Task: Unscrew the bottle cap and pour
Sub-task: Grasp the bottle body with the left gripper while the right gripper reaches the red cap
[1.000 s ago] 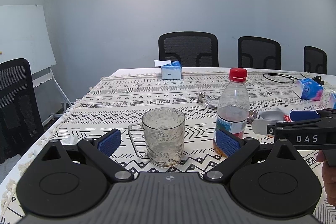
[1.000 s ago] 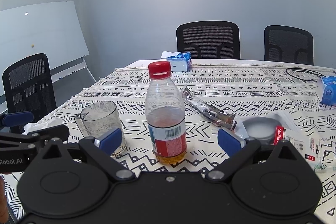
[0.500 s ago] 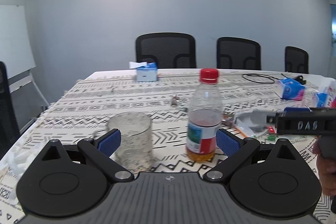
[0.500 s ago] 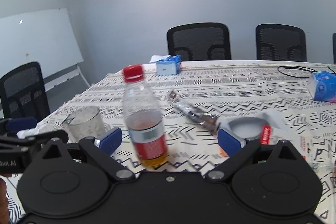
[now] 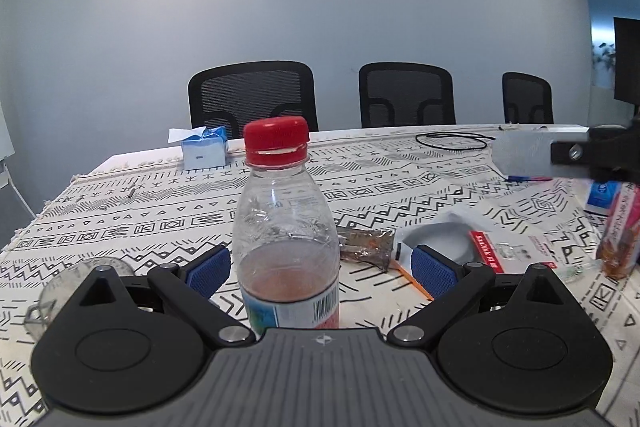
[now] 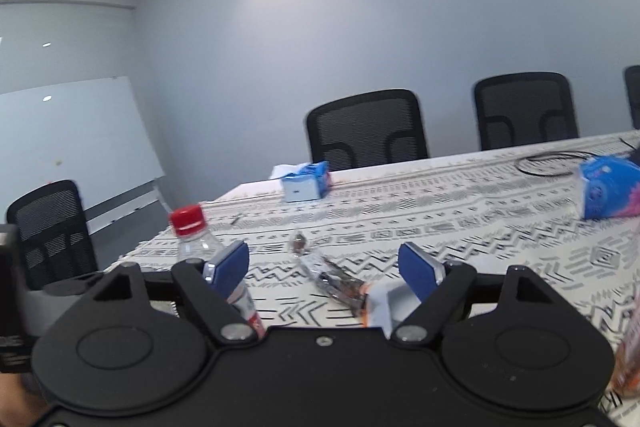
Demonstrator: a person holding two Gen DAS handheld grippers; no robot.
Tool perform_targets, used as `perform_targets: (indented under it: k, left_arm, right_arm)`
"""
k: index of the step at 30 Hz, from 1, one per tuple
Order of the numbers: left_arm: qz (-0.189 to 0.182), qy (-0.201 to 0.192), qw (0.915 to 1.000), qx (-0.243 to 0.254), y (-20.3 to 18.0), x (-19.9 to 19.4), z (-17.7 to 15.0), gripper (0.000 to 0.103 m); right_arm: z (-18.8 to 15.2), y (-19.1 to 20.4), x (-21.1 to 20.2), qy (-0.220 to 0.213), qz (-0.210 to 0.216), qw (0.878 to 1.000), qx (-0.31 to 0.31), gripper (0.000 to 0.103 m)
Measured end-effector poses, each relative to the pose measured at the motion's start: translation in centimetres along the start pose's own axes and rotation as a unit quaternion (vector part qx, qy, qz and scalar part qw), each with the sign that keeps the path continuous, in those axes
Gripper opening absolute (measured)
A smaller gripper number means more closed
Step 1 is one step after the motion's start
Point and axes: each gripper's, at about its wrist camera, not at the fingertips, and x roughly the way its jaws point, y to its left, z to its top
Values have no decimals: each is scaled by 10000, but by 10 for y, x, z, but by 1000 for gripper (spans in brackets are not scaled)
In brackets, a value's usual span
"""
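Observation:
A clear plastic bottle point(image 5: 286, 235) with a red cap point(image 5: 276, 139) and some orange liquid stands upright on the patterned tablecloth. My left gripper point(image 5: 320, 269) is open with the bottle's lower body between its blue pads point(image 5: 208, 269), not touching. A glass mug point(image 5: 72, 279) sits at the far left, partly hidden behind the gripper. In the right wrist view the bottle point(image 6: 200, 243) is at the left, behind the left finger. My right gripper point(image 6: 324, 267) is open and empty, raised above the table.
A crumpled wrapper point(image 5: 364, 247), a white pouch and a red card package point(image 5: 500, 253) lie right of the bottle. A blue tissue box point(image 5: 202, 151) is at the back. A blue packet point(image 6: 608, 191), a black cable point(image 5: 450, 141) and office chairs point(image 5: 252, 95) lie beyond.
My left gripper has moved right and closer, so the bottle now sits between its fingers and the mug is at the left edge. My right gripper has risen and swung right.

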Motion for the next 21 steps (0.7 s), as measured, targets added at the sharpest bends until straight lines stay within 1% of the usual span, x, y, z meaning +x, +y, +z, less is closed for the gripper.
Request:
perform_targets:
  k: [1,3,4,5,6,8,9,10,11,12,14,16,21]
  left_arm:
    - [16,-7,10000,11,1,3,-1,98]
    - [-2,-15,10000,-7,3,9,-3,98]
    - [-37,-54,10000,-44,5,11,-5,98]
    - [-58,-93,9999,-69,7,12,-8,98]
    - [-73,-147,9998,-88,10,13,-10,96]
    - [-78,-268,9996,-87,14,16,-16,87]
    - [-89,-272,9996,-79,15,19,-16,73]
    - [-88,-240,9996,-98,17,22,-18,62]
    - [-77,-176,9997,-143,19,25,-19,61]
    - [-76,-113,9997,-185,21,28,-19,59]
    - [-127,2,9996,-258,25,32,-21,59]
    - [-138,35,9995,-284,27,34,-22,59]
    - [-137,5,9994,-310,28,34,-23,58]
  right_arm:
    - [3,0,4,45,189,9998,23,83]
    - [14,0,20,244,734,9969,136,83]
    - [18,2,24,291,839,9960,117,83]
    - [26,6,35,354,1012,9942,4,82]
    - [31,13,42,382,1084,9933,-152,82]
    - [38,28,58,437,1214,9905,-471,75]
    - [41,36,66,464,1270,9888,-628,73]
    - [42,40,71,477,1296,9879,-710,65]
    - [42,46,78,481,1290,9873,-793,50]
    - [42,53,84,485,1283,9867,-877,44]
    - [42,62,100,519,1270,9855,-997,39]
    - [42,67,105,512,1304,9841,-1087,33]
    - [36,70,100,388,1425,9819,-1190,32]
